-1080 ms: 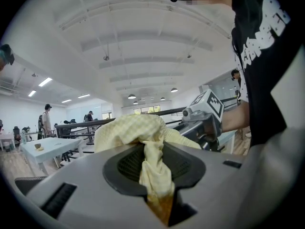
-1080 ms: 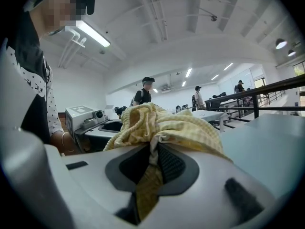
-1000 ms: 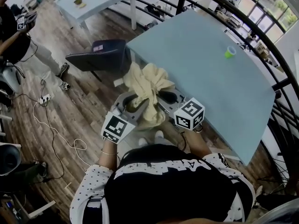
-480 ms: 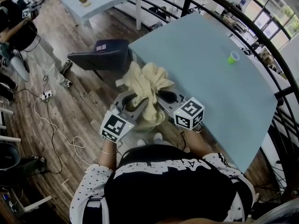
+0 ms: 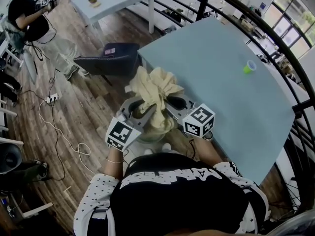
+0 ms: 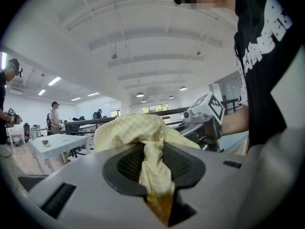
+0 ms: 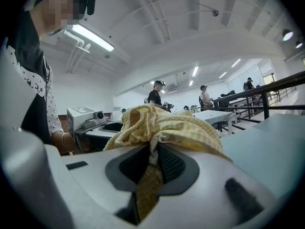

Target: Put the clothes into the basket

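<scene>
Left claw point(image 5: 139, 113) is clamping one fold of the yellow checked cloth point(image 5: 155, 90), and right claw point(image 5: 173, 103) is clamping another. Both are holding the bunch in the air just off the table point(image 5: 221, 82) corner. At 10 o'clock from the cloth a dark object point(image 5: 110, 60) is sitting on the floor, pinkish label unreadable. A green cup point(image 5: 250, 67) is standing on the table at 2 o'clock. White print on the black shirt point(image 5: 177, 191) is showing, too warped to read.
</scene>
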Demonstrator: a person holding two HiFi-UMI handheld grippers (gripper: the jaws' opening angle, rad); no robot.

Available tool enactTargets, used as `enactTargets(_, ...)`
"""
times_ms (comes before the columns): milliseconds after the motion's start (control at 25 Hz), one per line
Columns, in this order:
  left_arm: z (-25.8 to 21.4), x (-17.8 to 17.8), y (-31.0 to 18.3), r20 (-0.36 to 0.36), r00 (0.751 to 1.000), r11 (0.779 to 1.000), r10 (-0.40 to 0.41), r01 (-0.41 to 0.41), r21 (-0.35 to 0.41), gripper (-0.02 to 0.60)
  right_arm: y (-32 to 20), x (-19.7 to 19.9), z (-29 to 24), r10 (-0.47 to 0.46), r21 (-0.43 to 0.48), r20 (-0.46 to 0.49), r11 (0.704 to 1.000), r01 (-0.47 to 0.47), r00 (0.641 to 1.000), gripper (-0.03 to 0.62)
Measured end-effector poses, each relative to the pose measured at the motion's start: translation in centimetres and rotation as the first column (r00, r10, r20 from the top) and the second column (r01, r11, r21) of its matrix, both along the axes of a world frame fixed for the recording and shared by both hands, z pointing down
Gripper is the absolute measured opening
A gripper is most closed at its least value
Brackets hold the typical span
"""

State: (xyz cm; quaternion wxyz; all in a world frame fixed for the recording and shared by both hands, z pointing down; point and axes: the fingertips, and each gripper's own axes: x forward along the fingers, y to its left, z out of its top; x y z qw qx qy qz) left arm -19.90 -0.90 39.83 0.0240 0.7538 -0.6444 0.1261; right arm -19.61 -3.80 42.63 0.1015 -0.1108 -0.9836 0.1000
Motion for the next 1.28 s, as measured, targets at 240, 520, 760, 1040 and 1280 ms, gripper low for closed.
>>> enactTargets(240,0.3,0.1,-0.3,-0.002,1.000,1.000,-0.026,0.026,0.004,0.121,-0.3,0.0,0.2,-0.026,0.003,0.011,1.000,0.026,1.000,0.063)
enactTargets(520,1.1,-0.1,-0.6,-0.014,0.997,0.997,-0.070,0.070,0.015,0.121,-0.7,-0.3,1.1,-0.062,0.005,0.012,0.998,0.062,0.998,0.063)
enactTargets(760,1.3,-1.1,-0.3,-0.030,0.997,0.998,-0.065,0.065,0.005,0.121,-0.3,-1.2,1.2,-0.066,-0.005,0.009,0.998,0.066,0.998,0.063)
enactTargets(1040,1.7,-3.2,0.5,-0.038,0.998,0.999,-0.053,0.053,-0.012,0.121,0.5,-3.3,1.7,-0.051,-0.019,0.006,0.999,0.051,0.999,0.063)
enactTargets(1280,2.9,-5.6,2.1,-0.075,0.996,0.998,-0.056,0.055,-0.020,0.121,2.2,-5.6,2.8,-0.049,-0.026,-0.025,0.998,0.049,0.998,0.063)
